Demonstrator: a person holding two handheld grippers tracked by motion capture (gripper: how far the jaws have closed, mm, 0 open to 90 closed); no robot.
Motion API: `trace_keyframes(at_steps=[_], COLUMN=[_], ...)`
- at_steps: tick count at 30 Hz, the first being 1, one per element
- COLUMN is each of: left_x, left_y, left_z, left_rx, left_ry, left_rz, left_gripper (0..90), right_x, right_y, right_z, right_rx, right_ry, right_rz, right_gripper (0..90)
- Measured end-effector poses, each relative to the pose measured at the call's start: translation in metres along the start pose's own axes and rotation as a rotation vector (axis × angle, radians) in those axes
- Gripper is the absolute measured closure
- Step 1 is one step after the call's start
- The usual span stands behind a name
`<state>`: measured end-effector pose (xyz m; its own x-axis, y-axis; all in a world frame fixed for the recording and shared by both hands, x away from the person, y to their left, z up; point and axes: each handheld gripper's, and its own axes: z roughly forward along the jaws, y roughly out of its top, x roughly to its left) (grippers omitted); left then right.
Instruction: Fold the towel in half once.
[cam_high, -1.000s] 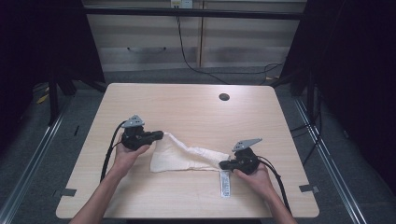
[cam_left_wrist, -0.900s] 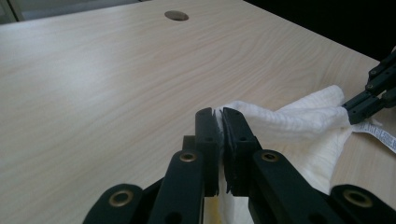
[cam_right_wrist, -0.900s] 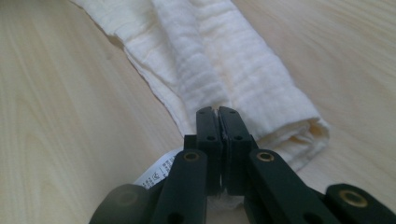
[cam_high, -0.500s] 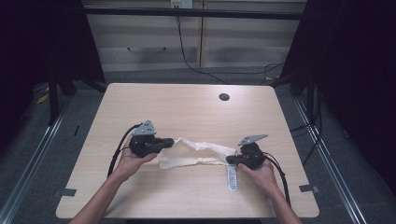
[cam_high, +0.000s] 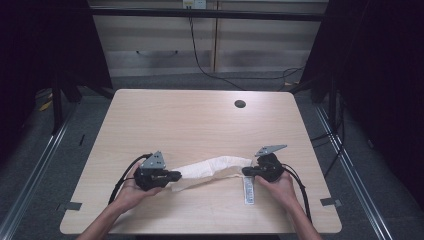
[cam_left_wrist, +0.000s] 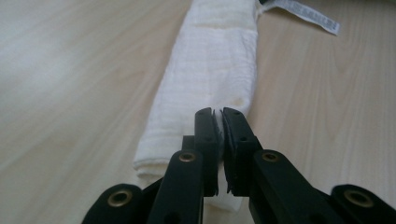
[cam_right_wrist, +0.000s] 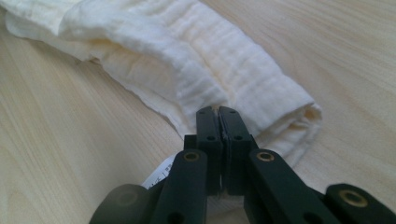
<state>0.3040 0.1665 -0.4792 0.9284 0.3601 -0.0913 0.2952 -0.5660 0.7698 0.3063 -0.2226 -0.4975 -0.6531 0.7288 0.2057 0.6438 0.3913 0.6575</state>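
Observation:
A cream cloth (cam_high: 212, 169) lies folded into a long narrow band across the front of the wooden table (cam_high: 200, 125). My left gripper (cam_high: 176, 176) is shut on the cloth's left end, and my right gripper (cam_high: 245, 171) is shut on its right end. In the left gripper view the jaws (cam_left_wrist: 218, 116) pinch the near edge of the cloth (cam_left_wrist: 210, 70), which runs away from me. The right gripper view has the jaws (cam_right_wrist: 217, 114) clamped on the cloth (cam_right_wrist: 187, 70) where its layers fold over. A white care label (cam_high: 249, 190) hangs from the right end and lies flat on the table.
A round cable hole (cam_high: 240, 104) sits at the table's back right. Black cables trail from both grippers toward the front edge. Dark floor, rails and a wall with cables surround the table. The label's far end (cam_left_wrist: 308, 14) shows in the left gripper view.
My left gripper has moved toward the front edge and a little right with the cloth's left end. The cloth has gone from a wide sheet to a narrow folded band. The right gripper stayed put.

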Motion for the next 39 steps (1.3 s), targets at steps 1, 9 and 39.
trace_keyframes(at_steps=[1,9,39], left_x=[-0.003,-0.008,0.027], left_y=[-0.004,-0.016,-0.026], left_z=[0.003,0.011,0.005], left_rx=[0.018,0.072,-0.001], left_ry=[-0.003,0.018,0.079], left_rz=[0.007,0.07,-0.085], left_gripper=[85.4,85.4,82.7], right_x=[0.0,0.0,0.009], right_y=[0.0,-0.002,-0.006], right_z=[0.0,0.0,-0.008], right_rx=[0.001,-0.011,-0.02], right_ry=[0.0,-0.001,-0.077], right_rz=[-0.003,-0.011,-0.087], right_gripper=[88.4,88.4,87.9])
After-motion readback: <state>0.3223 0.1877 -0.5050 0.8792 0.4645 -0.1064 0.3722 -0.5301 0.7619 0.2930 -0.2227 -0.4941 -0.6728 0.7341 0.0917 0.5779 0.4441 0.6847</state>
